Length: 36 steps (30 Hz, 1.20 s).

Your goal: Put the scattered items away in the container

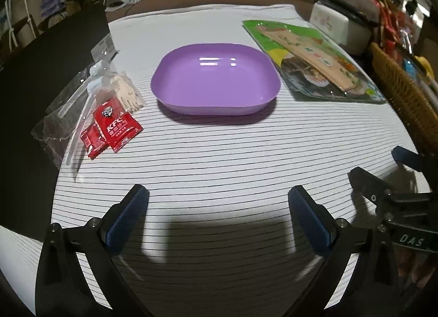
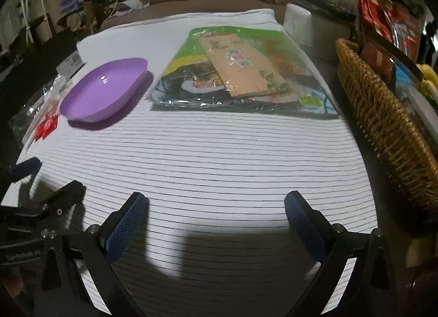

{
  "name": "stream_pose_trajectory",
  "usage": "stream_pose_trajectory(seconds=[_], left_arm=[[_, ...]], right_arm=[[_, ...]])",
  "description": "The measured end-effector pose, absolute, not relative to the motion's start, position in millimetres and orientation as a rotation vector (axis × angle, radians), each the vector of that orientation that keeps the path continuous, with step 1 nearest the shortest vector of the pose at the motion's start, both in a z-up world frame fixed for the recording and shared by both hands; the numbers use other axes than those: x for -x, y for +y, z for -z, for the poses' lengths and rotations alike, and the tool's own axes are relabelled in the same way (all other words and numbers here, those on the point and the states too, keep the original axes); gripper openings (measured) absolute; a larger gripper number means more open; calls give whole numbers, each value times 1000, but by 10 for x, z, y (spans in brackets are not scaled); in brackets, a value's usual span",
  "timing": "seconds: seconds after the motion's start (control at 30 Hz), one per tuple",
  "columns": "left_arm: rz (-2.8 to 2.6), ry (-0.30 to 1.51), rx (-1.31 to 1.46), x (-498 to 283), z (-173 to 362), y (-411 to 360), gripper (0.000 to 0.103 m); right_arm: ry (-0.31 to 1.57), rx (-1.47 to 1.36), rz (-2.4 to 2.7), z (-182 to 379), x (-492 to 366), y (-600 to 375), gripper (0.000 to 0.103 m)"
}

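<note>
A purple dish [image 1: 216, 84] sits mid-table, empty; the right wrist view shows the same dish [image 2: 101, 92] at left. Left of it lie a large red KFC sauce packet [image 1: 116, 125], a smaller red packet [image 1: 92, 143], wooden forks [image 1: 128, 92] and clear-wrapped plastic cutlery [image 1: 79, 103]. My left gripper [image 1: 217, 202] hovers open above the striped cloth, well short of the dish, nothing between its blue pads. My right gripper [image 2: 216, 204] is open too, over bare cloth; its fingers [image 1: 364, 180] show at the right edge of the left wrist view. The red packets [image 2: 46, 125] appear far left.
A large green printed packet [image 1: 317, 57] holding a bamboo mat [image 2: 241, 70] lies right of the dish. A wicker basket [image 2: 383, 125] borders the table's right side, with a white box [image 1: 336, 24] behind. A dark board [image 1: 49, 65] lines the left edge.
</note>
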<state>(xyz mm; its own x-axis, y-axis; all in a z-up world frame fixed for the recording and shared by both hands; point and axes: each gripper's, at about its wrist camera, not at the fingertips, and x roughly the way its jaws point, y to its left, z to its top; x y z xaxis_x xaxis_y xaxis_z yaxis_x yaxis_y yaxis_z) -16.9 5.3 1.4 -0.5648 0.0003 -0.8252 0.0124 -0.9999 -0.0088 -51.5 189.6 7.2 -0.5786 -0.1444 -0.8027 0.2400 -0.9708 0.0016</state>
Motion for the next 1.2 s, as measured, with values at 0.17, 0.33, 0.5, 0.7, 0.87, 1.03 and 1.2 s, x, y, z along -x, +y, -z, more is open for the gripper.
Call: stream_pose_trajectory(seconds=[0.17, 0.33, 0.5, 0.7, 0.87, 1.03, 1.2], left_arm=[[2766, 31, -1458, 176, -14, 40, 103], [2765, 33, -1458, 181, -13, 36, 103], [2765, 33, -1458, 177, -11, 36, 103], [2765, 33, -1458, 177, -12, 33, 103], [2765, 33, -1458, 178, -12, 31, 103], [2765, 33, -1458, 177, -12, 34, 103], [2765, 33, -1457, 176, -12, 39, 103]], right_arm=[[156, -1319, 2624, -69, 528, 1886, 103], [155, -1320, 2625, -67, 530, 1886, 103], [155, -1320, 2625, -68, 531, 1887, 103], [155, -1320, 2625, -67, 530, 1886, 103], [155, -1319, 2625, -66, 530, 1888, 103], [155, -1319, 2625, -67, 529, 1890, 103], [155, -1319, 2625, -67, 529, 1891, 103]])
